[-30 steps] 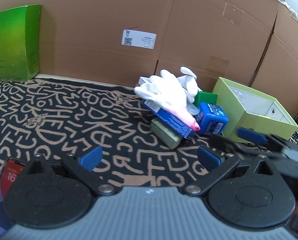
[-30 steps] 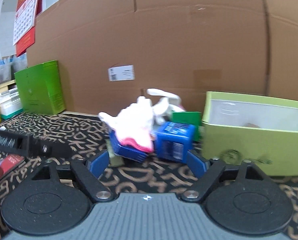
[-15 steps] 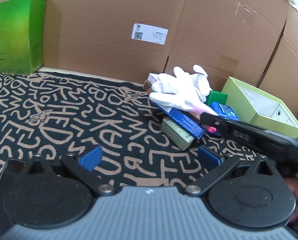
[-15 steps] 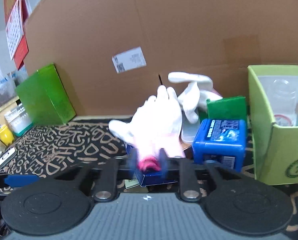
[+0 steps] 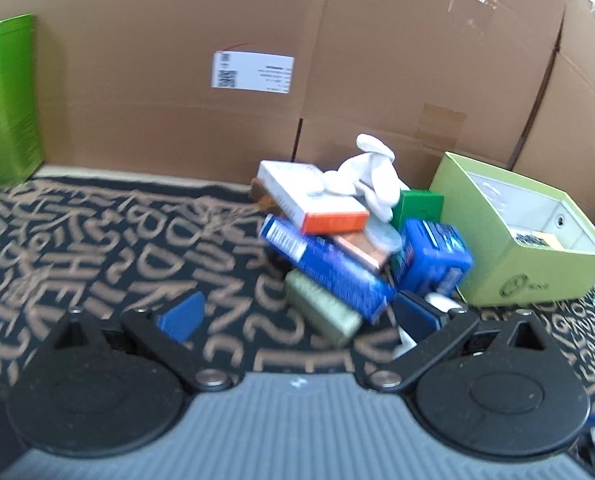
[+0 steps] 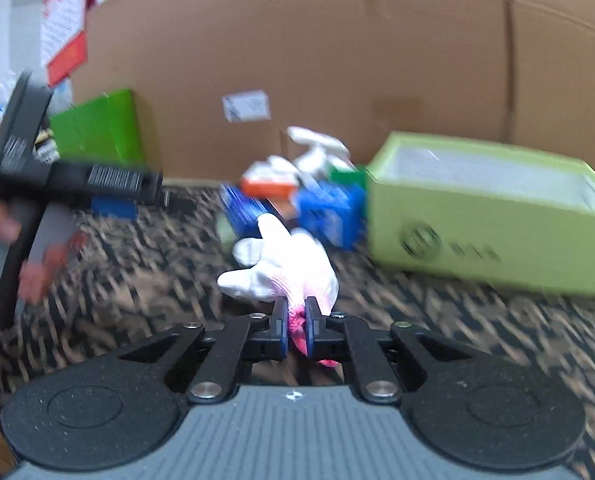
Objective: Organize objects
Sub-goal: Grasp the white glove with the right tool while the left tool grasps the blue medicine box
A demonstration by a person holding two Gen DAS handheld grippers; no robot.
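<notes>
My right gripper (image 6: 296, 318) is shut on the pink cuff of a white glove (image 6: 293, 268) and holds it in front of the pile. The pile (image 5: 337, 248) holds a white-and-orange box (image 5: 309, 200), a long blue box (image 5: 329, 268), a blue cube box (image 5: 431, 260), a grey-green box (image 5: 323, 310), a dark green box (image 5: 419, 208) and a second white glove (image 5: 371, 176). An open lime-green box (image 5: 525, 240) stands to the right of the pile; it also shows in the right wrist view (image 6: 493, 216). My left gripper (image 5: 297, 316) is open and empty, just in front of the pile.
A black rug with tan letters (image 5: 97, 248) covers the surface. Cardboard walls (image 5: 337, 60) close off the back. A tall green box (image 5: 5, 100) stands at the far left. The left gripper's body (image 6: 25, 184) shows at the left of the right wrist view.
My right gripper closed on the white glove's pink cuff and pulled it off the pile toward me. The white-and-orange box is now uncovered. My left gripper moved closer to the pile.
</notes>
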